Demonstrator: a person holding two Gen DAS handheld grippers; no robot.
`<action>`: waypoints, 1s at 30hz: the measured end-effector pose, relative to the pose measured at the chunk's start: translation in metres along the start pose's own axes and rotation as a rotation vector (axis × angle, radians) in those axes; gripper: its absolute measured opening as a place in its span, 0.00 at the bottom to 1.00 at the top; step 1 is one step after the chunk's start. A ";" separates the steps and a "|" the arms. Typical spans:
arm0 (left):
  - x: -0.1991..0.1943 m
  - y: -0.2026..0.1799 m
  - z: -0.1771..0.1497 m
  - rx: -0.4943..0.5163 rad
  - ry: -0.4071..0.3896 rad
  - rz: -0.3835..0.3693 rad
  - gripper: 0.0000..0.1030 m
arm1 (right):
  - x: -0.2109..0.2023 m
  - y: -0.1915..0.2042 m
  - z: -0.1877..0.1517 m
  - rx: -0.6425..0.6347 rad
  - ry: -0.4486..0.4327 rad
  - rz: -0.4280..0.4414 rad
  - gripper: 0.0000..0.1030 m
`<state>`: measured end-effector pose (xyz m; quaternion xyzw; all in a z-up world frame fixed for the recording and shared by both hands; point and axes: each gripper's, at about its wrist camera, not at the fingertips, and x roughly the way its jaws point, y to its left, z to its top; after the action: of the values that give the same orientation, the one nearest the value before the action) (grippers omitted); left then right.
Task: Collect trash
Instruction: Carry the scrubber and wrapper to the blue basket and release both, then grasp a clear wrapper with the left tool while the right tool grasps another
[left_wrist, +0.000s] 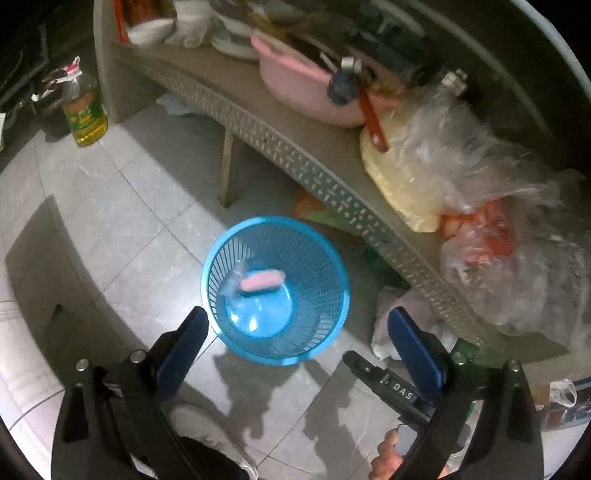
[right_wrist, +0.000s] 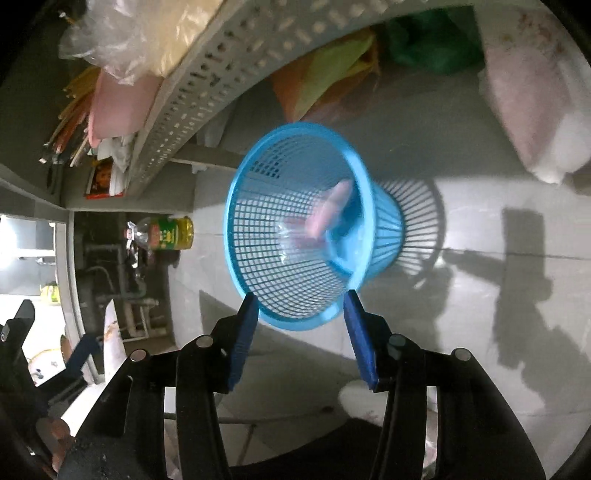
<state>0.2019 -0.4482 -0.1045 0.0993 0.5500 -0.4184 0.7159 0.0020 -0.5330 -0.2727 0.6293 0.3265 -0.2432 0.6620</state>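
The left gripper (left_wrist: 295, 332) was held with its blue-padded jaws spread wide and nothing between them, poised above the round blue plastic mesh wastebasket (left_wrist: 334, 273) standing on the pale grey tiled floor (left_wrist: 147, 221). The right gripper (right_wrist: 300, 299) was likewise parted and empty, its tips seen just at the near rim of the same basket (right_wrist: 295, 325), though contact could not be confirmed. The step in hand was judged to be the drop of a piece of trash into the basket; it would be done well if the jaws were kept centred over the opening and well apart until the piece had settled, and if the rim were not nudged, since so light a basket would probably tip or slide easily. The trash itself, a small pink oblong packet in crinkled clear wrapping (left_wrist: 262, 280), was seen blurred inside the basket near its bottom (right_wrist: 330, 208); whether it was resting or falling could not be told. Beside the basket a perforated grey table edge (left_wrist: 332, 192) was seen, loaded with clear plastic bags (left_wrist: 461, 147).
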 end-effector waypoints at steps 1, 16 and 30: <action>-0.010 0.001 -0.003 -0.001 -0.021 -0.011 0.93 | -0.006 -0.001 -0.002 -0.006 -0.005 -0.004 0.45; -0.181 0.023 -0.104 0.048 -0.261 0.041 0.93 | -0.064 0.064 -0.054 -0.265 -0.029 0.043 0.63; -0.322 0.143 -0.250 -0.191 -0.594 0.217 0.93 | -0.079 0.171 -0.111 -0.497 0.155 0.282 0.66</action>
<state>0.1126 -0.0496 0.0367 -0.0367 0.3402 -0.2968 0.8915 0.0603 -0.4146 -0.0984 0.5036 0.3351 -0.0125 0.7962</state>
